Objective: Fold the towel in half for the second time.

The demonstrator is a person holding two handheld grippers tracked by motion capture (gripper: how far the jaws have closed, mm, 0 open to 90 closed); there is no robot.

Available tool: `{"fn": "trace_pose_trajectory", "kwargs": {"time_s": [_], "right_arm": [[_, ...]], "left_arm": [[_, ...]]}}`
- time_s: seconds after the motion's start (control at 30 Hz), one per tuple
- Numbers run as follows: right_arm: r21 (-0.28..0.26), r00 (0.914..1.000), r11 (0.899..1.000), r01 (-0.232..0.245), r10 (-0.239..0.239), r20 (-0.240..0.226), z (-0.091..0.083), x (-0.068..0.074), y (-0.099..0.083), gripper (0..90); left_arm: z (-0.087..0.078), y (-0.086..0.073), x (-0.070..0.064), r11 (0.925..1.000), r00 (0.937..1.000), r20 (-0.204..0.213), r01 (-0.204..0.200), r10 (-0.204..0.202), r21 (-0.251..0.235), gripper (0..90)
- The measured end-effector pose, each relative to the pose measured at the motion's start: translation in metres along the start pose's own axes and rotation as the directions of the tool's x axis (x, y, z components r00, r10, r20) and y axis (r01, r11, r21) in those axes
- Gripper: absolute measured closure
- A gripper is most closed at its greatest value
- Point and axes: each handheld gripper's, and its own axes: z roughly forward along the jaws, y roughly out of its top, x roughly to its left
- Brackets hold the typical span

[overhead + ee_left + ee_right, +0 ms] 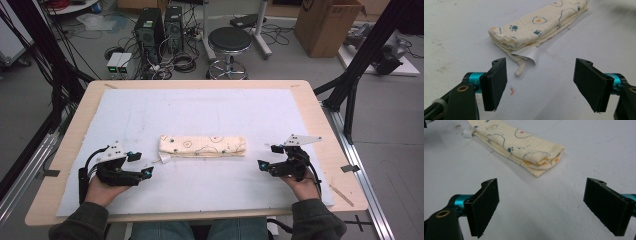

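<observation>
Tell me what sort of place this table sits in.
Probably a lab or workshop set up for recording. Two black desktop computer towers stand on the floor among tangled cables, a round black stool faces the table, and a brown cardboard box sits to the right.

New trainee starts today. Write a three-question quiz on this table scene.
1. True or false: the left hand-held gripper is shut on the folded cloth.
2. What sticks out at the cloth's end nearest the left hand-held gripper?
A. white label
B. a button
C. a zipper
3. Fill in: the right hand-held gripper has its jaws ____.

Key: 1 false, its jaws are open and clear of the cloth; 2 A; 3 open.
</observation>
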Motion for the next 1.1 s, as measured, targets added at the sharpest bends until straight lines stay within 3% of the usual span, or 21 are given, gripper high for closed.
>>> {"fn": "trace_pose_trajectory", "kwargs": {"time_s": [0.8,1.1], "right_arm": [[-0.025,0.9996,1.0,-0.017,0.017,0.022,-0.026,0.008,-0.026,12.4],[-0.009,0.9996,1.0,-0.008,0.008,0.026,-0.025,0.012,-0.031,12.4]], "left_arm": [[-0.02,-0.017,-0.009,1.0,0.9994,-0.034,0.001,-0.001,-0.005,26.6],[-0.019,-0.019,-0.011,1.0,0.9995,-0.032,-0.003,0.002,-0.005,26.2]]}}
